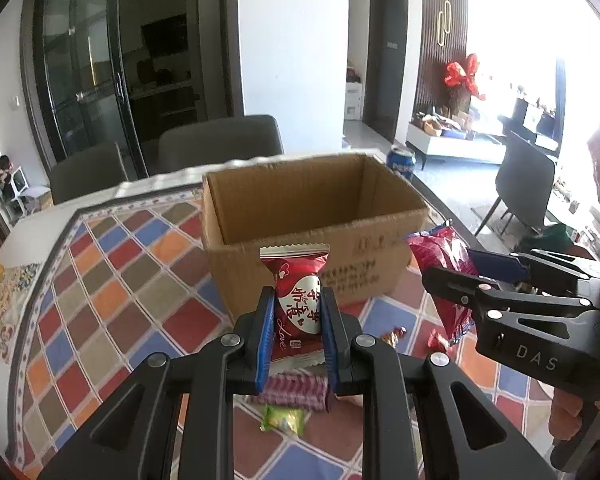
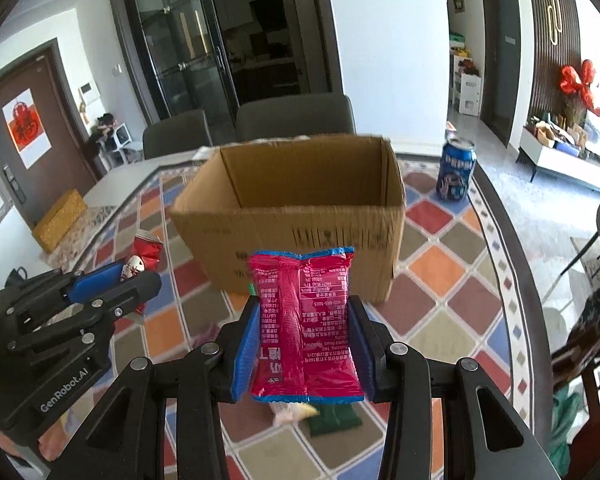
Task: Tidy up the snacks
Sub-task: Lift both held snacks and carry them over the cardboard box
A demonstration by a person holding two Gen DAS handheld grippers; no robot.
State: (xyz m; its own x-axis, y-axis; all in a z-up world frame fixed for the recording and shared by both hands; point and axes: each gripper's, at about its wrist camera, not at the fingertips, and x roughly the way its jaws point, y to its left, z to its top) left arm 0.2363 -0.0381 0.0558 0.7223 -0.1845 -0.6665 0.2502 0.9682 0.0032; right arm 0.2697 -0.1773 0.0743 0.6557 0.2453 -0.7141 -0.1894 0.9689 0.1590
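Note:
An open cardboard box (image 1: 312, 236) (image 2: 292, 220) stands on the checkered tablecloth, and the part of its inside that shows looks empty. My left gripper (image 1: 298, 312) is shut on a dark red snack packet (image 1: 296, 296) with a white heart, held upright in front of the box. My right gripper (image 2: 304, 328) is shut on a pink packet (image 2: 304, 324) with blue seams, also lifted before the box. In the left wrist view, the right gripper (image 1: 452, 268) and its pink packet (image 1: 444, 264) show at the right. The left gripper (image 2: 138, 276) shows at the left of the right wrist view.
Loose snacks lie on the cloth below: a purple packet (image 1: 296, 390), a green one (image 1: 284, 418), a dark green one (image 2: 334, 420) and small candies (image 1: 394, 336). A blue Pepsi can (image 2: 456, 170) stands right of the box. Grey chairs (image 1: 220, 144) stand behind the table.

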